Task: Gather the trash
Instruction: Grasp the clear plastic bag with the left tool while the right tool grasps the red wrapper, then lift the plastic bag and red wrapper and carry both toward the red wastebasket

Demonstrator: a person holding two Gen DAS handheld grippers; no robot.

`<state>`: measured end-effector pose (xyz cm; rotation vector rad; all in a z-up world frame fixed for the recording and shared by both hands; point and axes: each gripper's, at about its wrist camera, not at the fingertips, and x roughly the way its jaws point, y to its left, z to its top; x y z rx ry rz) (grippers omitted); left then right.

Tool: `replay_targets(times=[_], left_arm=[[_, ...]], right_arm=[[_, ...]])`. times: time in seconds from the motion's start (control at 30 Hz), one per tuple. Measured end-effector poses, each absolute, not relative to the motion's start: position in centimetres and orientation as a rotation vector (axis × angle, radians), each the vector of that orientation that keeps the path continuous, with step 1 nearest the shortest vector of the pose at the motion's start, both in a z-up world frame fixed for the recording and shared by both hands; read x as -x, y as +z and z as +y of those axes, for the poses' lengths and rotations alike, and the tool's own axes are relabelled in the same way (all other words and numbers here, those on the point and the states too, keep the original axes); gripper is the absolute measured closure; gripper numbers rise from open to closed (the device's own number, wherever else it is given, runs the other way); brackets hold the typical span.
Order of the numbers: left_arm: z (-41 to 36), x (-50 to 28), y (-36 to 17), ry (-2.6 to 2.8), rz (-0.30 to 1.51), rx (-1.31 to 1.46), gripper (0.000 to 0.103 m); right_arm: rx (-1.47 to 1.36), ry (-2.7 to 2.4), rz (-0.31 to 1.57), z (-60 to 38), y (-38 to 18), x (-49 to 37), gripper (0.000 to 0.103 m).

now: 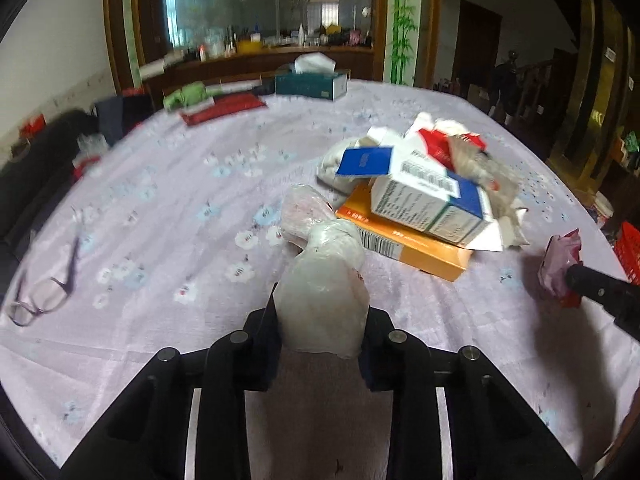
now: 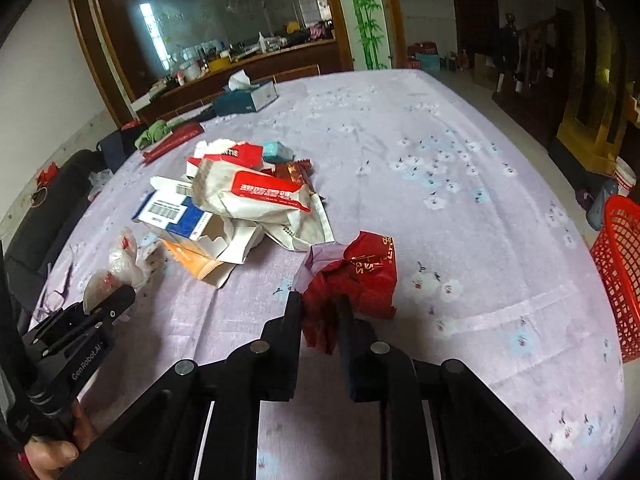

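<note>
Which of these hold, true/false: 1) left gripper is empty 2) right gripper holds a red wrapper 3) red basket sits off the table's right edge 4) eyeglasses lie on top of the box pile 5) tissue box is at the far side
1) False: the left gripper is shut on a clear plastic bag.
2) True: the right gripper pinches the red wrapper.
3) True: the red basket stands beyond the tablecloth.
4) False: the eyeglasses lie flat on the cloth, apart from the box pile.
5) True: the tissue box.

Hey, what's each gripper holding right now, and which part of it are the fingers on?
Left gripper: clear plastic bag, pinched at its near end. Right gripper: crumpled red wrapper, pinched at its near lower edge.
</note>
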<state>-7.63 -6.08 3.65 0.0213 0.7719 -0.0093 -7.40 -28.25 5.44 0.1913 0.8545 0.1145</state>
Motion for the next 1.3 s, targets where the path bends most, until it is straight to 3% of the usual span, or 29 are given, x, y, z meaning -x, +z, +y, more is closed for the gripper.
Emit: replay_targets(times=[0.43, 1.3], left_arm=[[-9.3, 11.9, 6.8, 0.02, 0.592, -0.152, 0.074], [-10.4, 13.6, 8.2, 0.02, 0.552, -0.183, 0.074]], right_arm=[[-0.208, 0.125, 0.784, -29.1, 7.2, 11.0, 0.086], [-0.216, 0.155, 0.766, -28.5, 8.2, 12.3, 0.086]])
